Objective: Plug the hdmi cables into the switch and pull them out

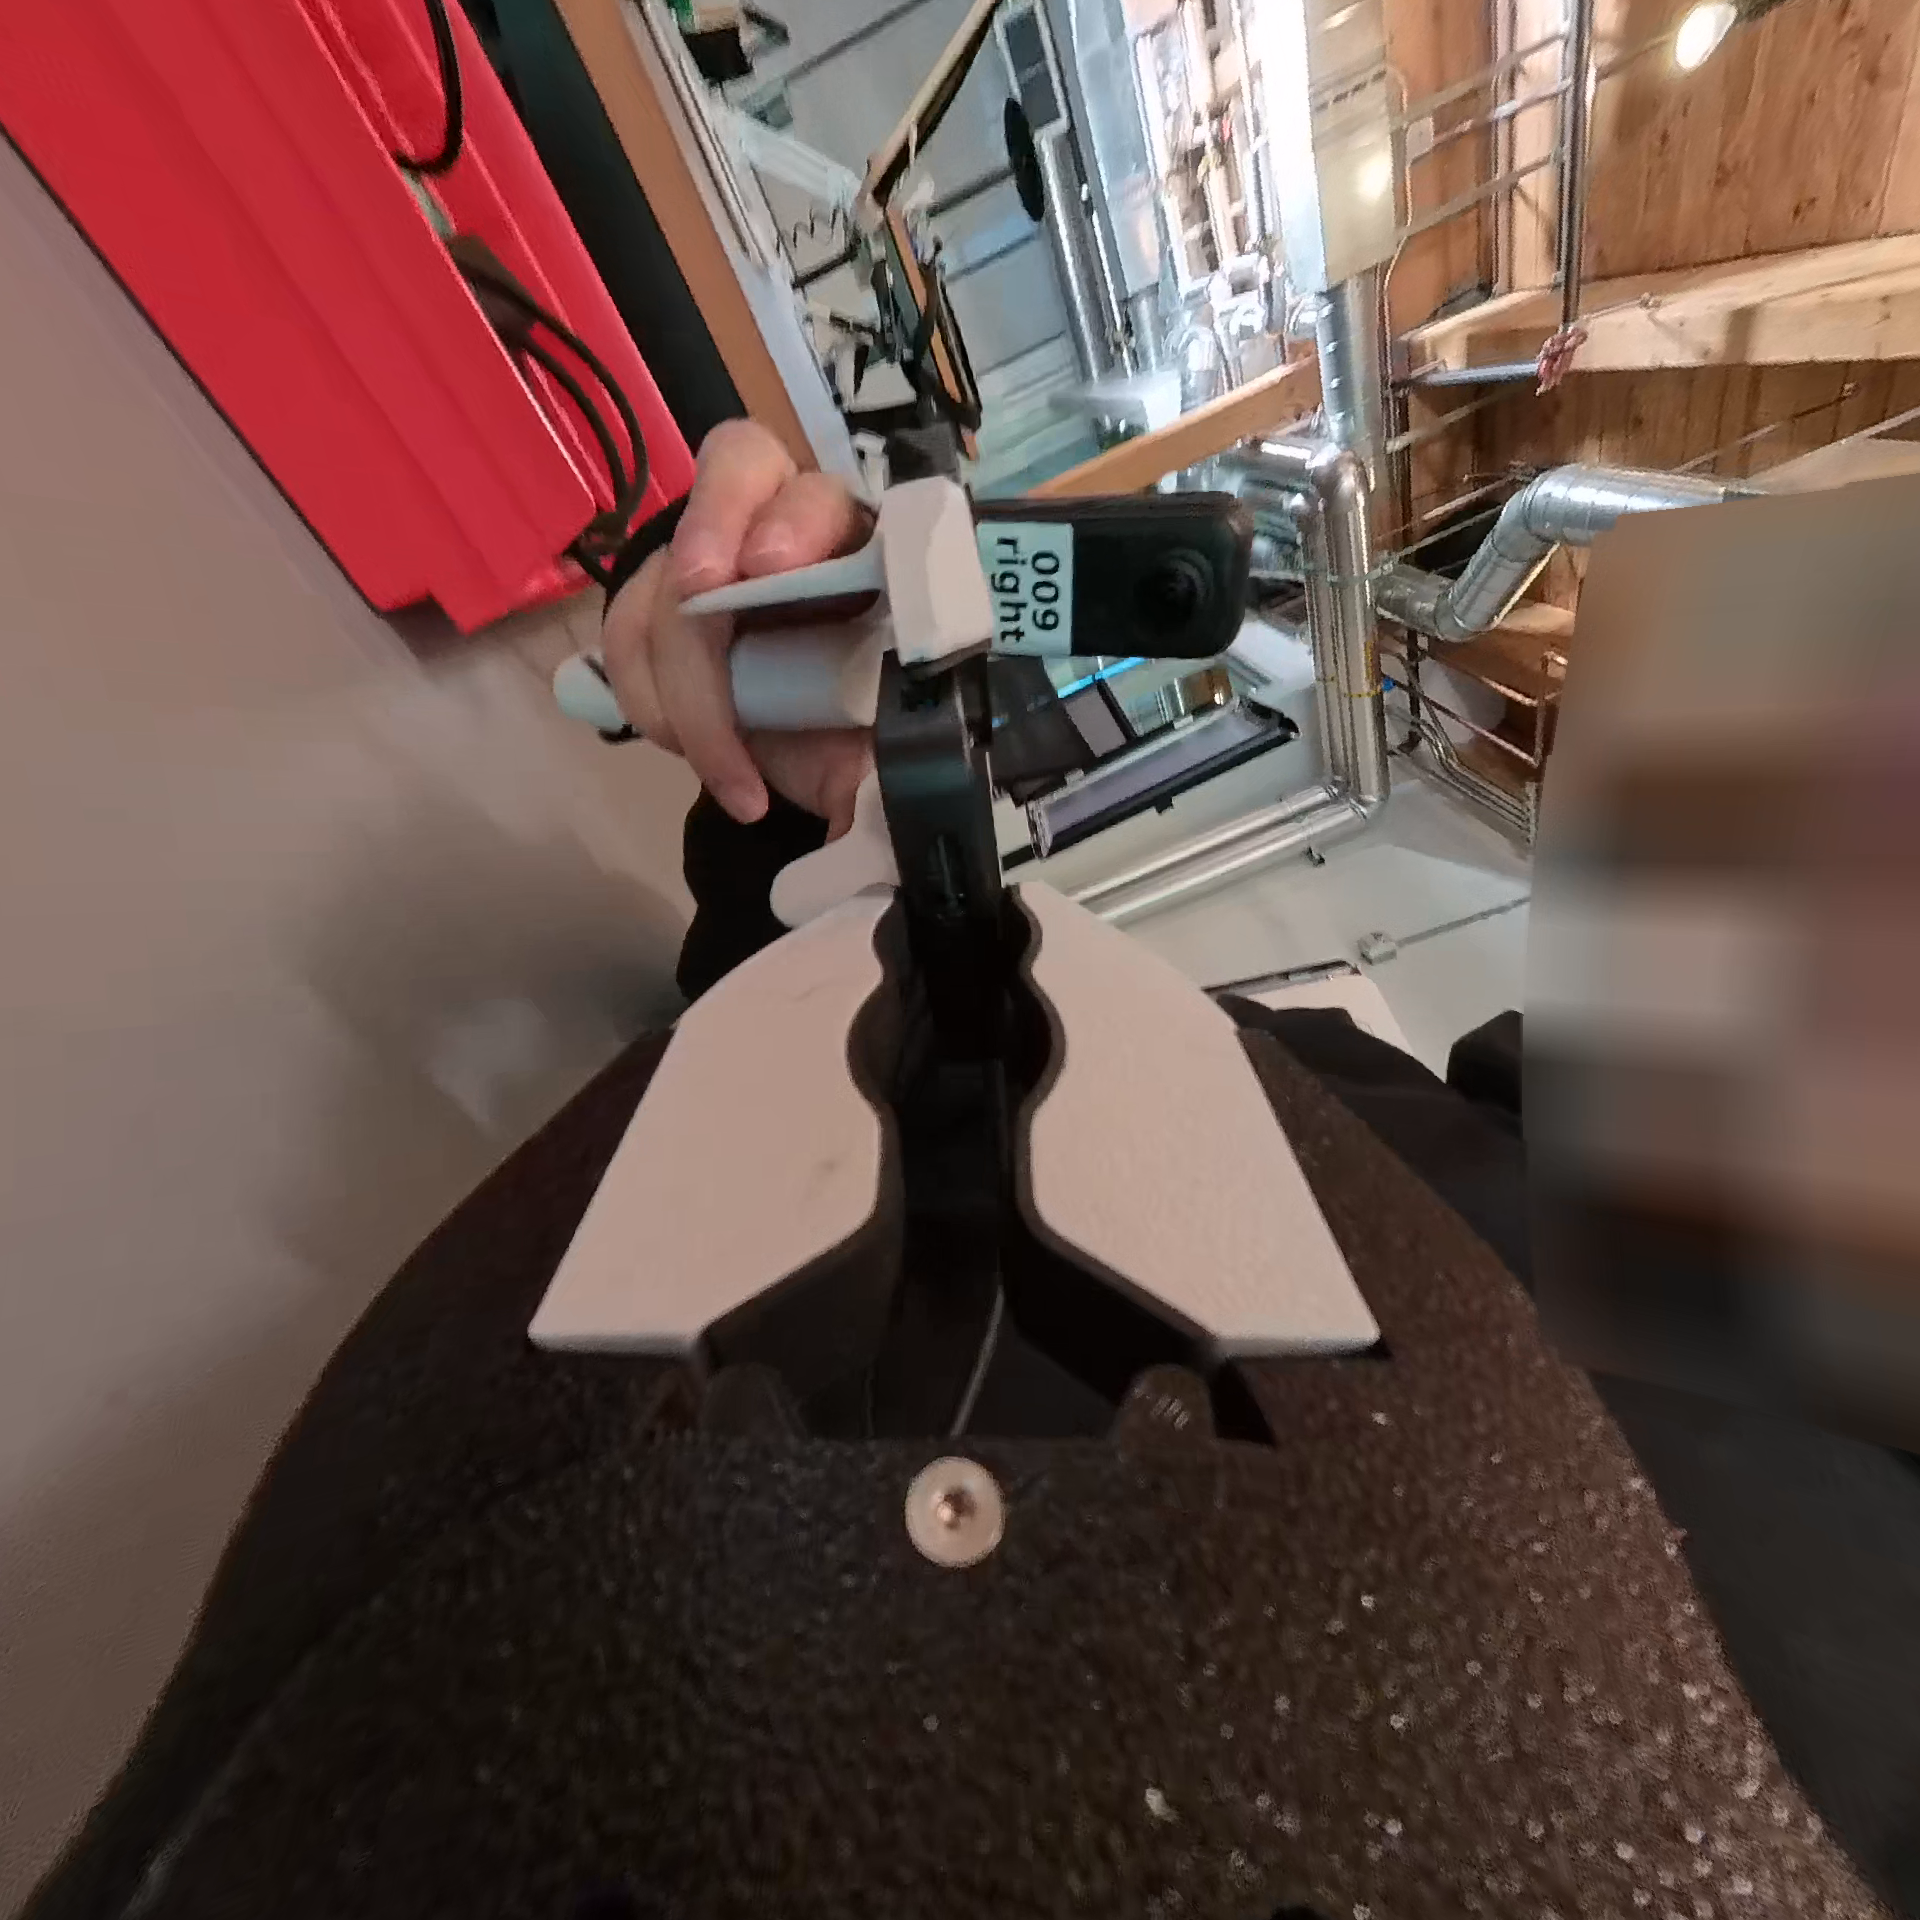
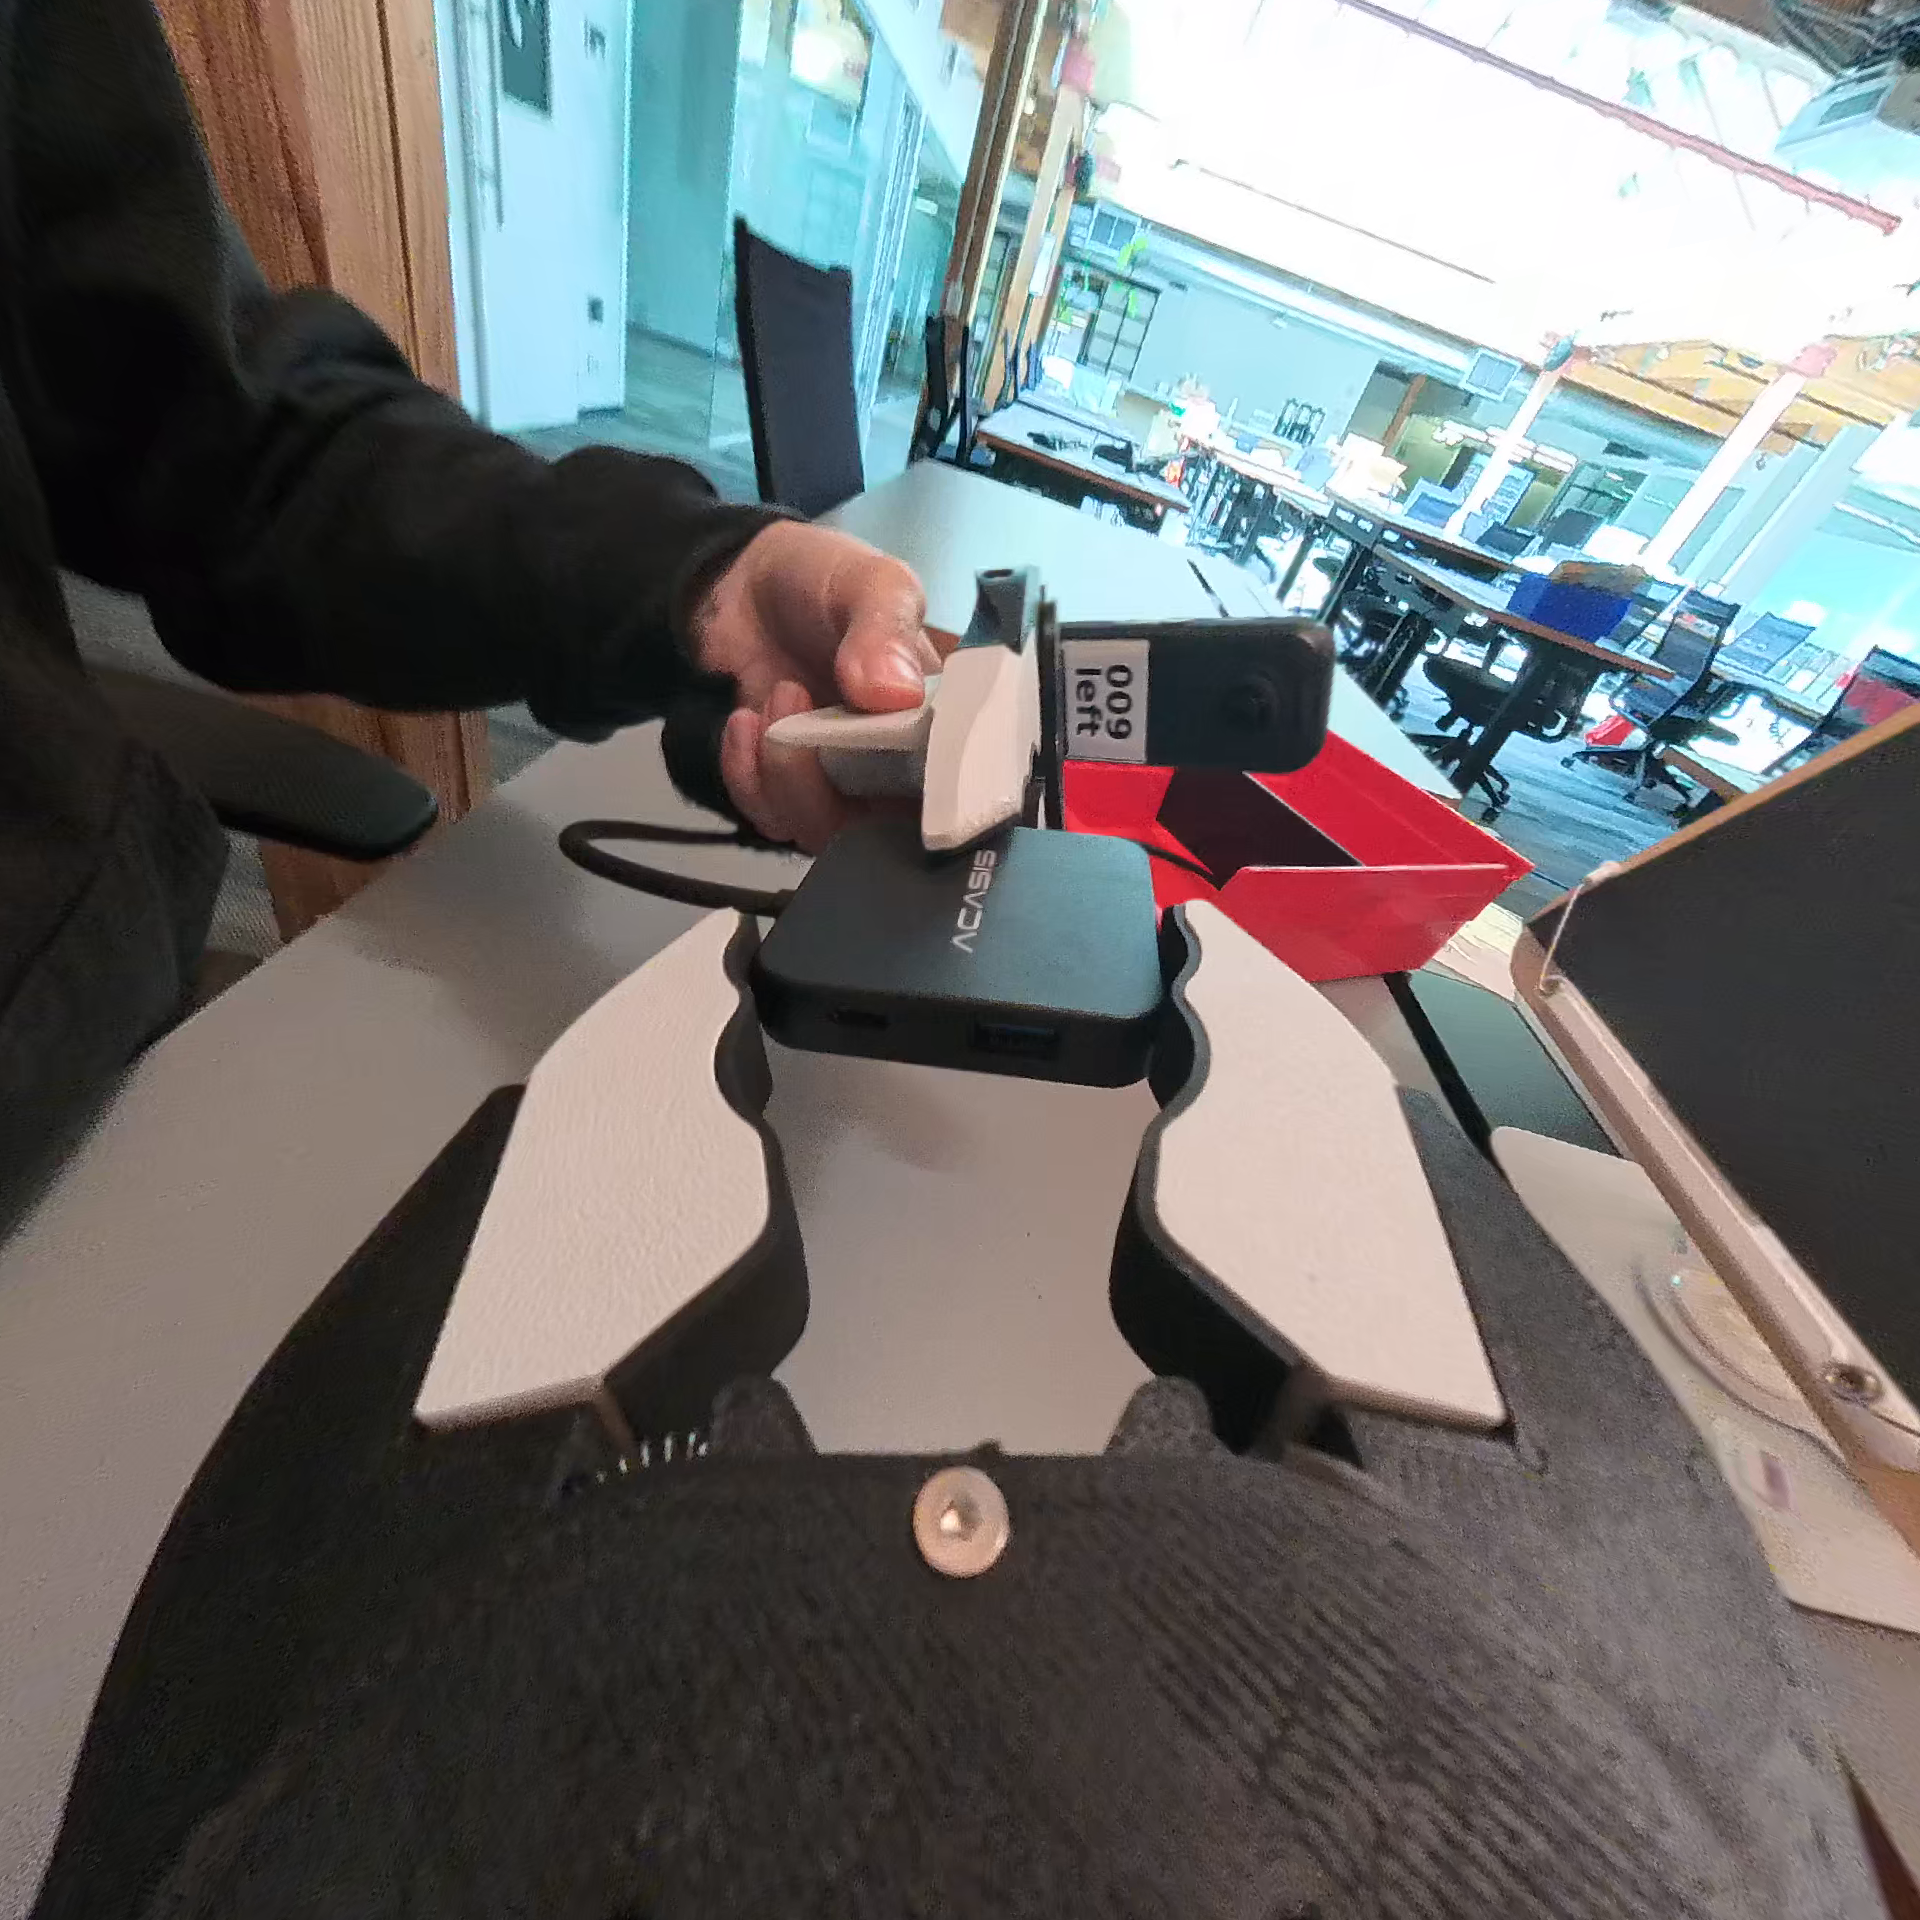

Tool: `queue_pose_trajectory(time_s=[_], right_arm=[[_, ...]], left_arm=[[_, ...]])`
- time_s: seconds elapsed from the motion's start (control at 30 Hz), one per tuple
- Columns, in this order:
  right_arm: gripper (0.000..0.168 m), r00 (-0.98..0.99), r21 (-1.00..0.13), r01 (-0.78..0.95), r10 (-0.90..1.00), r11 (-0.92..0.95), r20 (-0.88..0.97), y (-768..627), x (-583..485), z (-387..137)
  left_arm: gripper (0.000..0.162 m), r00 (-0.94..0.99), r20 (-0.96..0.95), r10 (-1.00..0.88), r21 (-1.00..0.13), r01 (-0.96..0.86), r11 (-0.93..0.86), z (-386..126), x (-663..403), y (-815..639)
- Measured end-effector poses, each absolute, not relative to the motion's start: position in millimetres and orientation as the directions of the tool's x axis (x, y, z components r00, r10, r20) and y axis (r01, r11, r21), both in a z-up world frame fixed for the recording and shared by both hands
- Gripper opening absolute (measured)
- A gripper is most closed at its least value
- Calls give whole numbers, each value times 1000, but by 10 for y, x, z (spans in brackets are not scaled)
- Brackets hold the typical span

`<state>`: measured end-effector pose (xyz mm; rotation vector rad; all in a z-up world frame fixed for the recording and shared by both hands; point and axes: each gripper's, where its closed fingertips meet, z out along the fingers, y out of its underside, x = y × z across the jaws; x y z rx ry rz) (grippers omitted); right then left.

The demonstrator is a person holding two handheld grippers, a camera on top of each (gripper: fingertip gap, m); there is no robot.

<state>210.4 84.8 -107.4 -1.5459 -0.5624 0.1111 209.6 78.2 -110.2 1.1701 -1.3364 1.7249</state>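
Bracing the work over the white table [image 2: 260, 1091]: right gripper [image 2: 961, 997] has its jaws clamped on the black switch [image 2: 961, 935], held level and just clear of the tabletop. Left gripper [image 1: 951, 997], facing it, has jaws closed on a black plug [image 1: 940, 831], presumably the hdmi cable's. Red bin [image 2: 1351, 904] sits just behind; a black cable [image 2: 644, 862] trails left.

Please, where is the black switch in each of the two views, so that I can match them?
Left wrist view: the switch is at the centre, thin and edge-on.
Right wrist view: the switch is at the centre, between the tips of the right claw.
Shared landmark: the red box.
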Motion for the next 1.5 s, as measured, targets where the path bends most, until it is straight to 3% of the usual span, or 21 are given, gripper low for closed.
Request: queue_pose_trajectory(time_s=[0.13, 0.27, 0.33, 0.4, 0.47, 0.5, 0.6, 0.7, 0.83, 1.0, 1.1, 1.2, 1.3, 1.5], right_arm=[[73, 881, -970, 229, 407, 78, 241, 905, 2188, -1095], [73, 879, -967, 229, 402, 115, 256, 789, 2273, -1002], [73, 889, -966, 190, 388, 173, 245, 667, 2354, -877], [74, 894, -962, 148, 385, 228, 229, 516, 2433, -763], [73, 897, -951, 113, 382, 286, 222, 361, 2498, -663], [74, 901, -946, 103, 374, 306, 219, 297, 2535, -626], [73, 914, -940, 102, 341, 326, 218, 172, 2636, -580], [73, 915, -936, 99, 338, 337, 219, 97, 2661, -558], [73, 901, -917, 22, 389, 399, 191, 4, 2647, -493], [74, 839, -867, -169, 530, 468, 123, -130, 2626, -455], [73, 808, -838, -247, 580, 487, 99, -179, 2638, -436], [73, 792, -809, -295, 603, 508, 90, -221, 2658, -406], [73, 793, -816, -294, 603, 498, 83, -202, 2663, -436], [73, 807, -842, -247, 583, 479, 94, -167, 2628, -447]], left_arm=[[18, -427, 898, -105, -436, -835, -337, -1118, 2220, 858], [35, -505, 830, -236, -557, -725, -406, -882, 2288, 1160], [35, -546, 756, -360, -654, -611, -447, -674, 2331, 1474], [35, -545, 595, -591, -797, -494, -348, -629, 2384, 1897], [36, -474, 296, -829, -899, -431, -75, -788, 2461, 2473], [40, -423, 124, -897, -899, -430, 79, -897, 2496, 2800], [45, -375, -185, -908, -746, -548, 378, -1316, 2529, 3621], [43, -293, -178, -939, -580, -740, 341, -1822, 2559, 4182], [40, -414, -212, -885, -495, -736, 462, -2264, 2714, 4268], [51, -629, -269, -729, -310, -660, 684, -2711, 2841, 4263], [71, -637, -234, -735, -216, -703, 678, -2914, 2867, 4370], [61, -606, -177, -775, -232, -740, 631, -2964, 2924, 4349], [26, -558, -225, -799, -238, -764, 600, -2963, 2991, 4421], [15, -624, -445, -643, -226, -616, 755, -2763, 3010, 4459]])
